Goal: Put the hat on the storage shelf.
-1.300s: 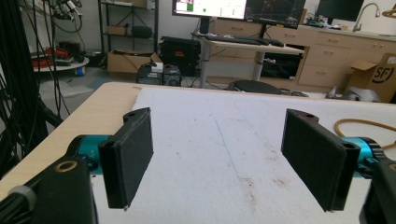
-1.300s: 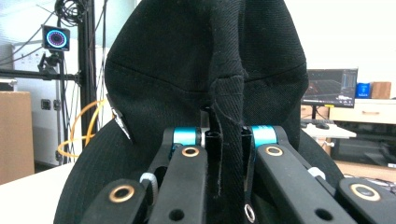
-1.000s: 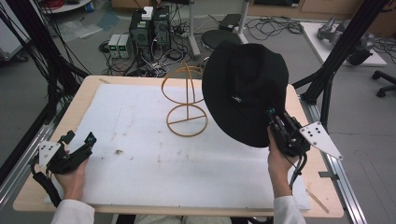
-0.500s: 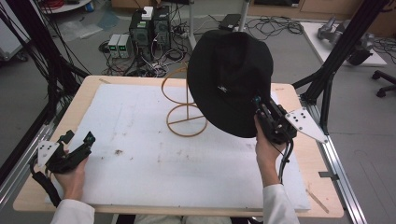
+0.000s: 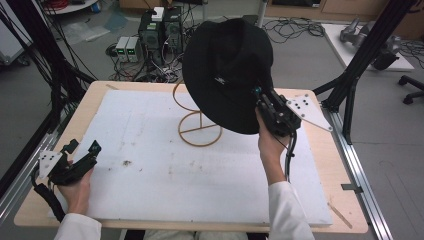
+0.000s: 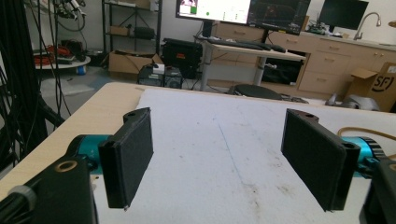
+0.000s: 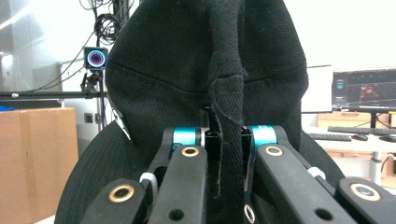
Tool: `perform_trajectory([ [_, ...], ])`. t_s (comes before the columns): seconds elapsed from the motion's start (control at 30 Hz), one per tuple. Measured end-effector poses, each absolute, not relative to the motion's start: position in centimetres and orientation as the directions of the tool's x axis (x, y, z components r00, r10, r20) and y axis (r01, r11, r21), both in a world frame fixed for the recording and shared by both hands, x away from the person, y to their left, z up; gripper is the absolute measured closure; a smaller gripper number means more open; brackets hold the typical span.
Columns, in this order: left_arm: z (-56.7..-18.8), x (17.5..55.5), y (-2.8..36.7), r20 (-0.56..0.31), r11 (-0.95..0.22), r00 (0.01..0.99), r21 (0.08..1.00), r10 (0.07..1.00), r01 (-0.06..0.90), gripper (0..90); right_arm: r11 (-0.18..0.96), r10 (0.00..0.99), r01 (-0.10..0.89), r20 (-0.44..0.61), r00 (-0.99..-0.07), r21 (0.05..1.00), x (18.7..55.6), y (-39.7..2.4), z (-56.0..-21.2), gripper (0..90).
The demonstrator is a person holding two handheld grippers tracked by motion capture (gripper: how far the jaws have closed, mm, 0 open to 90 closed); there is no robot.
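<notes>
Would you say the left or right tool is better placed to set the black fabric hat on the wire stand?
Right: the right tool already grips the black fabric hat above the tan wire stand.

Black brimmed hat [image 5: 227,70], tilted, aloft above the wire stand [image 5: 196,120].

Black hat [image 5: 227,70] in right tool [image 5: 261,98], higher and farther left, over wire stand [image 5: 199,127].
</notes>
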State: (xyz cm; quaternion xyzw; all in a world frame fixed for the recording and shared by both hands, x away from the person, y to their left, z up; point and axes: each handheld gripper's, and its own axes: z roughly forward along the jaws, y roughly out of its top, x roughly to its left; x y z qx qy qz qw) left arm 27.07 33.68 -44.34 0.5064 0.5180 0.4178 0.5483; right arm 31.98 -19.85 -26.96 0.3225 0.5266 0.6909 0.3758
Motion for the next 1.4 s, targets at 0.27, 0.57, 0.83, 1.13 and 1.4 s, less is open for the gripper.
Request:
perform_trajectory([
  [0.27,-44.3,27.1,33.8,-0.152,0.146,0.114,0.987,0.982,0.062,25.2,-0.112,0.835,-0.185,-0.008,-0.549,0.976,34.2,-16.1,-25.6,88.0],
  [0.57,-44.3,27.1,33.8,-0.163,0.157,0.122,0.986,0.979,0.061,25.2,-0.074,0.834,-0.166,-0.030,-0.551,0.983,35.3,-13.3,-24.5,87.9],
  [0.83,-44.4,27.1,33.8,-0.165,0.158,0.120,0.985,0.979,0.063,25.2,-0.067,0.837,-0.147,-0.024,-0.546,0.987,36.1,-12.7,-24.5,87.9],
  [1.13,-44.4,27.2,33.7,-0.165,0.158,0.126,0.985,0.978,0.064,25.2,-0.045,0.834,-0.080,-0.007,-0.552,0.996,36.8,-12.3,-25.2,87.8],
  [1.4,-44.4,27.2,33.8,-0.166,0.159,0.124,0.985,0.978,0.063,25.3,-0.013,0.830,-0.003,0.009,-0.557,1.000,37.3,-11.5,-26.5,87.7],
])
